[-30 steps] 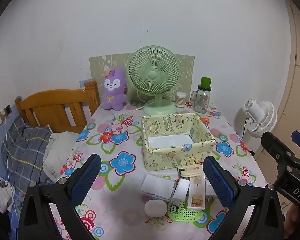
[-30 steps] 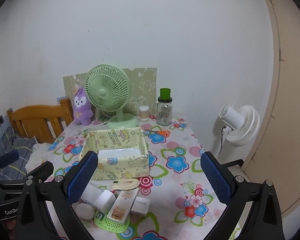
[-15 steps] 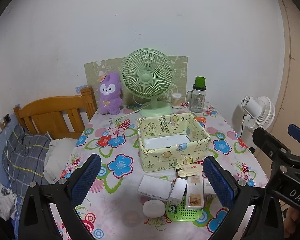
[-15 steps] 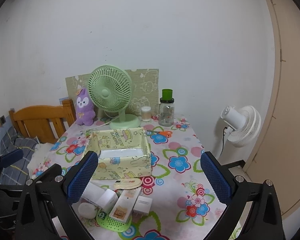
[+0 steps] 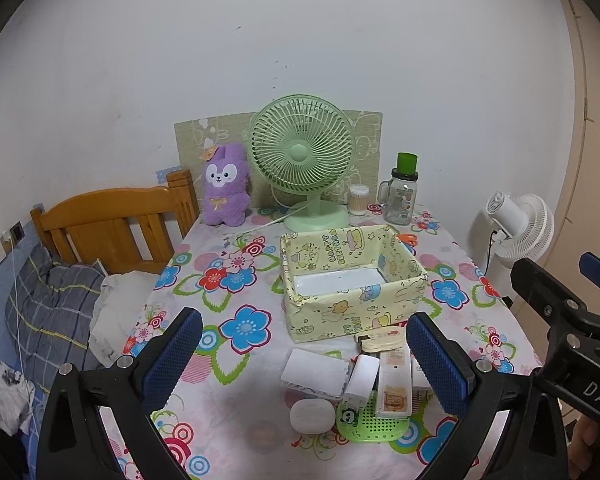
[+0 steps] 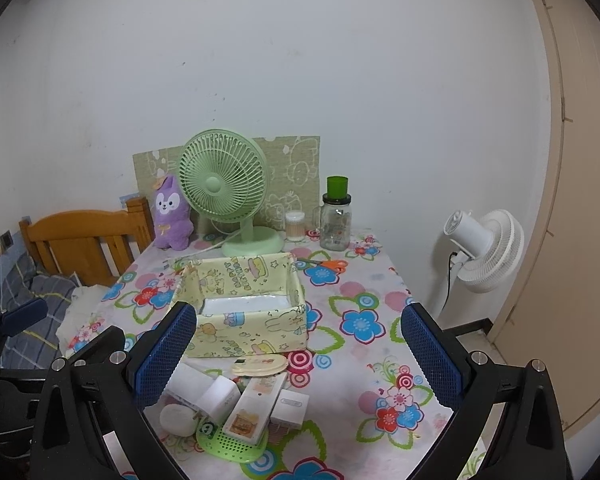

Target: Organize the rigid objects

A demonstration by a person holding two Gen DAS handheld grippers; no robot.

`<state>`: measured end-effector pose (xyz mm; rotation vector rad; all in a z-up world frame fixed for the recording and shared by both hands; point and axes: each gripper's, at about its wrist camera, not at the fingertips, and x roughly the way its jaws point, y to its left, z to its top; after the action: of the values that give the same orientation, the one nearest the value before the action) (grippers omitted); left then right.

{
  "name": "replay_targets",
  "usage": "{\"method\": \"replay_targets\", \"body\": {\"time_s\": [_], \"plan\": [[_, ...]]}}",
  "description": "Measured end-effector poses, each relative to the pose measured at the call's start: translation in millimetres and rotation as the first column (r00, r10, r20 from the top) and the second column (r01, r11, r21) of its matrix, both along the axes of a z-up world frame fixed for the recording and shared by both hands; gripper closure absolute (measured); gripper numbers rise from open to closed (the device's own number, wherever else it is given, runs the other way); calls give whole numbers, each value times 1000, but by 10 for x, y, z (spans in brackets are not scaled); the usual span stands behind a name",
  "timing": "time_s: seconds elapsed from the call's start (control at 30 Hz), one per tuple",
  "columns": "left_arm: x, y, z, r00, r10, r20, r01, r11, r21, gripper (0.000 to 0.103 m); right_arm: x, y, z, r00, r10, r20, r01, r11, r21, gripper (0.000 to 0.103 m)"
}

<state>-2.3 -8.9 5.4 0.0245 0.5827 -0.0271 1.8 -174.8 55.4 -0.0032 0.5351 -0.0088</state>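
A yellow patterned storage box (image 5: 352, 280) (image 6: 244, 304) stands mid-table, with only a white tray bottom showing inside. In front of it lies a pile of small rigid items: a white flat box (image 5: 315, 370), a white adapter (image 5: 363, 376), a long white remote (image 5: 394, 382) (image 6: 254, 404), a cream oval case (image 5: 382, 338) (image 6: 260, 364), a round white case (image 5: 312, 416) (image 6: 177, 419) and a green perforated disc (image 5: 374, 426) (image 6: 232, 442). My left gripper (image 5: 302, 364) is open and empty above the pile. My right gripper (image 6: 298, 352) is open and empty, above the pile's right side.
At the back stand a green desk fan (image 5: 304, 160), a purple plush (image 5: 224, 186), a cotton-swab jar (image 5: 358, 200) and a glass jar with green lid (image 5: 402, 194). Orange scissors (image 6: 332, 265) lie behind the box. A wooden headboard (image 5: 112, 224) is left, a white floor fan (image 5: 520, 226) right.
Both grippers have drawn back and up a little, so the box and pile look smaller and lower in each view. Nothing on the table has moved.
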Motion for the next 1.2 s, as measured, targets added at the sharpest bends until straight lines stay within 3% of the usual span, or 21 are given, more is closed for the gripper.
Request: {"method": "replay_targets", "body": {"time_s": [1.2], "plan": [[51, 103, -37, 1000, 20, -12, -20, 1000, -16, 0, 10, -17, -60, 1000, 0, -4, 0, 1000, 11, 0]]}}
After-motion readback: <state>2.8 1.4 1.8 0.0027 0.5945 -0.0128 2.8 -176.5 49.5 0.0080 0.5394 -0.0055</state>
